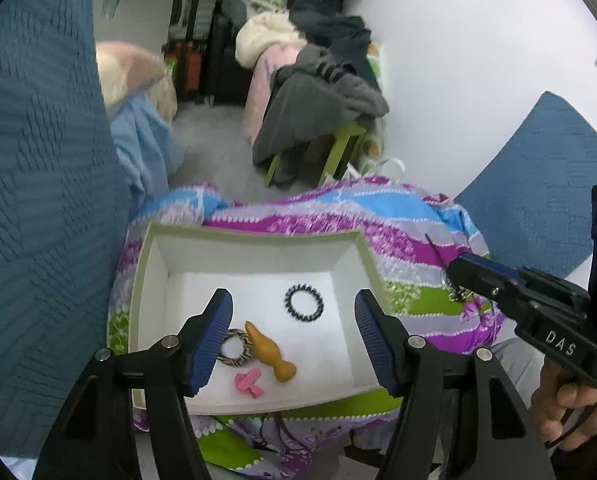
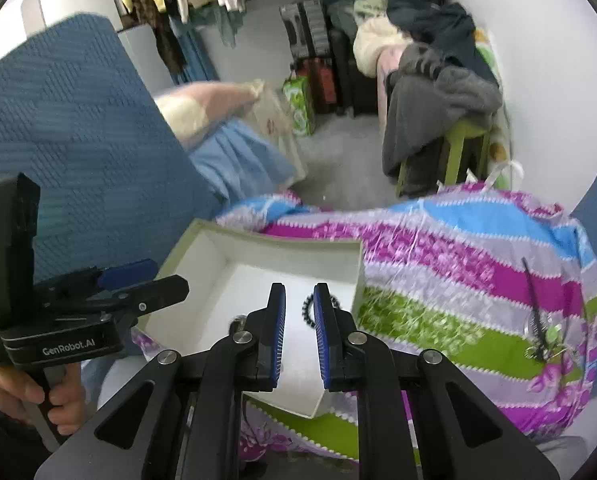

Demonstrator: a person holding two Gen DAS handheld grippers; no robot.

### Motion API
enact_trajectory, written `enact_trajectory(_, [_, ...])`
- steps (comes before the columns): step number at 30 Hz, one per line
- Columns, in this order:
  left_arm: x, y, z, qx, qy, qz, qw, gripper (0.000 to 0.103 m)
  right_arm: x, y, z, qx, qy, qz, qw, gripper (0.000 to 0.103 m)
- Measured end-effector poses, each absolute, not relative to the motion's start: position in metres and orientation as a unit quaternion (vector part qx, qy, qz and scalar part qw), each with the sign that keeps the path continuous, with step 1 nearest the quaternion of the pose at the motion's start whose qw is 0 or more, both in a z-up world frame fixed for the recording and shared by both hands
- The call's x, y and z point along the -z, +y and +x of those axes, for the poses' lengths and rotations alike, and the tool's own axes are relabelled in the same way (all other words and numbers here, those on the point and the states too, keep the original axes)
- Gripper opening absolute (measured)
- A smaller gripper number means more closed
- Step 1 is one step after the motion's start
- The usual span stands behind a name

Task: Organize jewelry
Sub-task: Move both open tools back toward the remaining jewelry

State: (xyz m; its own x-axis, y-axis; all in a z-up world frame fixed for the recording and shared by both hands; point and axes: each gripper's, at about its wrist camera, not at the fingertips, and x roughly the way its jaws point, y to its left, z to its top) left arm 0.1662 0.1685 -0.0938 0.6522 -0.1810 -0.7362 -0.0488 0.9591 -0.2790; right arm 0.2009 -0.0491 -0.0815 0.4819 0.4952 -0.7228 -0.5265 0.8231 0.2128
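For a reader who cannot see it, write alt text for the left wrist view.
The open left gripper hangs over a white box holding a black spiral hair tie, a striped ring, a mustard clip and a pink clip. The box rests on a striped quilt; the right gripper reaches in from the right.
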Motion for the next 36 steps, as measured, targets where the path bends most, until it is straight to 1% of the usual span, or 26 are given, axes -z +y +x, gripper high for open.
enact_trajectory(4, [0.068,0.151,0.161,0.043,0.392,-0.135,0.909,0.064,0.056,-0.069,0.196,-0.289,0.382,-0.019,0.878,0.012])
enact_trajectory(11, [0.039,0.115,0.159,0.062,0.366,-0.131,0.919,0.064,0.027,-0.111,0.19,-0.266,0.345,-0.019,0.9,0.012])
enact_trajectory(23, [-0.001,0.05,0.16,0.08,0.331,-0.12,0.933,0.064,0.001,-0.176,0.189,-0.245,0.313,-0.019,0.918,0.012])
enact_trajectory(26, [0.0,0.035,0.166,0.087,0.332,-0.125,0.931,0.064,-0.001,-0.195,0.189,-0.232,0.307,-0.012,0.923,0.012])
enact_trajectory(30, [0.017,0.016,0.185,0.088,0.351,-0.138,0.922,0.062,0.008,-0.224,0.194,-0.208,0.305,-0.008,0.929,0.012])
enact_trajectory(36, [0.054,-0.021,0.21,0.12,0.388,-0.151,0.901,0.062,0.048,-0.268,0.207,-0.165,0.323,0.002,0.932,0.012])
